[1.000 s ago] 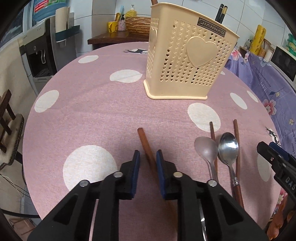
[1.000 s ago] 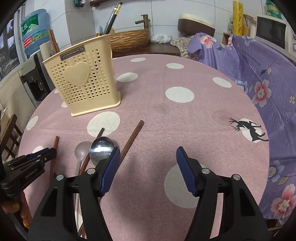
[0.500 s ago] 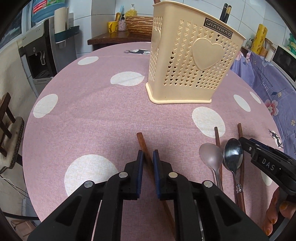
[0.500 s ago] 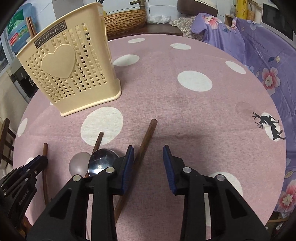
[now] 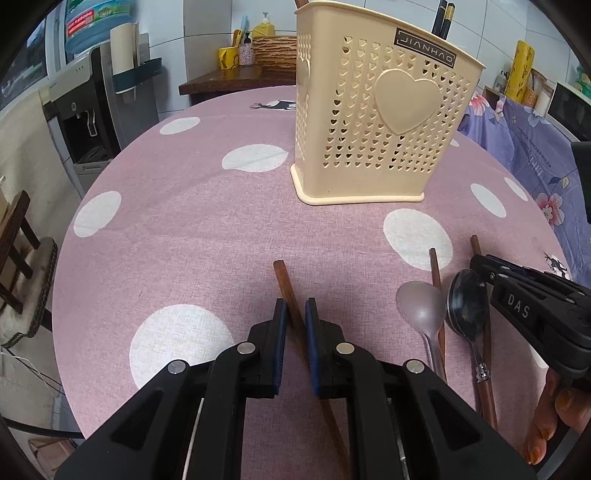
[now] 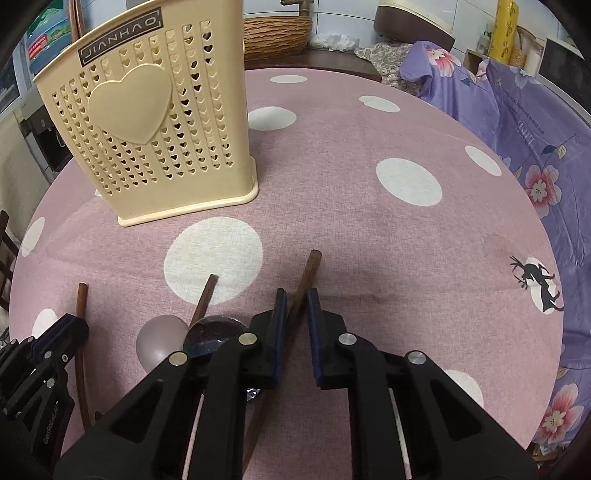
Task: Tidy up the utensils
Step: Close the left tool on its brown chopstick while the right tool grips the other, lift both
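- Left wrist view: my left gripper (image 5: 293, 314) is clamped on a brown wooden chopstick (image 5: 285, 282) lying on the pink polka-dot tablecloth (image 5: 192, 221). Both blue pads press its sides; its blunt end juts out ahead of the fingertips and the rest runs back under the gripper.
- Same view, right side: a grey plastic spoon (image 5: 421, 306) and a steel spoon (image 5: 466, 308) lie bowl-forward, side by side. A second chopstick (image 5: 436, 266) lies partly under the grey spoon.
- A third stick (image 5: 475, 244) shows its tip just beyond the steel spoon. My right gripper (image 5: 484, 264) comes in from the right edge with its tip at that stick. Fingers of my hand (image 5: 554, 417) show at the lower right corner.
- The cream perforated utensil holder (image 5: 376, 122) stands upright farther back on the cloth, well apart from the loose utensils. Dark chopstick tops (image 5: 443, 18) stick out of it.
- Right wrist view: my right gripper (image 6: 297, 310) has just been closing and now pinches a chopstick (image 6: 310, 269) between its blue pads. That stick lies slanted on the cloth, its end poking out ahead of the tips.
- Same view, left of the gripper: the steel spoon bowl (image 6: 214, 332) and the grey spoon bowl (image 6: 160, 338) touch each other, with a chopstick (image 6: 205, 299) lying just beside them, its near end hidden.
- Far left: my left gripper (image 6: 68, 325) sits on another chopstick (image 6: 81, 299). The holder (image 6: 147, 122) stands behind, upright, apart from everything.
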Demonstrator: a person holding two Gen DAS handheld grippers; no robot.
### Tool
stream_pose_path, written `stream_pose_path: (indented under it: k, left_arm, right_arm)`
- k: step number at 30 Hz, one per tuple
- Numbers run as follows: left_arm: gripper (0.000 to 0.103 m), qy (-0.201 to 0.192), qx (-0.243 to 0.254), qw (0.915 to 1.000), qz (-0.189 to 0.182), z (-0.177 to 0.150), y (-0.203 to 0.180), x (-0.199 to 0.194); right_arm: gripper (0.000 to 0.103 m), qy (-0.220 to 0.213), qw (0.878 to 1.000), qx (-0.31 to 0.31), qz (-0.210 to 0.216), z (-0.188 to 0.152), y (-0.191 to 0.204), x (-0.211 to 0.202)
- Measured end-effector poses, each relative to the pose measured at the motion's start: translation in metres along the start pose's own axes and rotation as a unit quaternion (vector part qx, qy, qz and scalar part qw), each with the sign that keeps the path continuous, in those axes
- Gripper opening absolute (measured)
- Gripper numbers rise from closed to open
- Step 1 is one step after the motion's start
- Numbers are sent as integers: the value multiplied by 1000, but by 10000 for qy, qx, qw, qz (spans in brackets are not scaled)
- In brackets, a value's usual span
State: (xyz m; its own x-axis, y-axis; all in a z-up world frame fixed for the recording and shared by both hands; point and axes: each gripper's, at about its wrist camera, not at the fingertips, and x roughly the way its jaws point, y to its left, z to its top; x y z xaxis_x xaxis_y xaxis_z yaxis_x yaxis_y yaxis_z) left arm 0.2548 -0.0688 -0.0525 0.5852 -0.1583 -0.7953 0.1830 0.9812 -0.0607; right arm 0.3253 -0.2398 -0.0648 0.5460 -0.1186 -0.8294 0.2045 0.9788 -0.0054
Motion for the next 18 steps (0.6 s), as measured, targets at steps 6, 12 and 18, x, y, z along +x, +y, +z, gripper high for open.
stream_pose_path:
  k: [6, 12, 18]
  left_arm:
    - [9, 6, 115, 9999, 44, 9, -1, 6]
    - [8, 21, 233, 9997, 112, 18, -3, 14]
    - [8, 42, 273, 9995, 122, 27, -2, 20]
  right_arm:
    - [10, 37, 9998, 69, 183, 10, -4, 6]
    - [9, 47, 9998, 31, 204, 21, -5, 14]
    - [8, -54, 9996, 14, 269, 29, -7, 18]
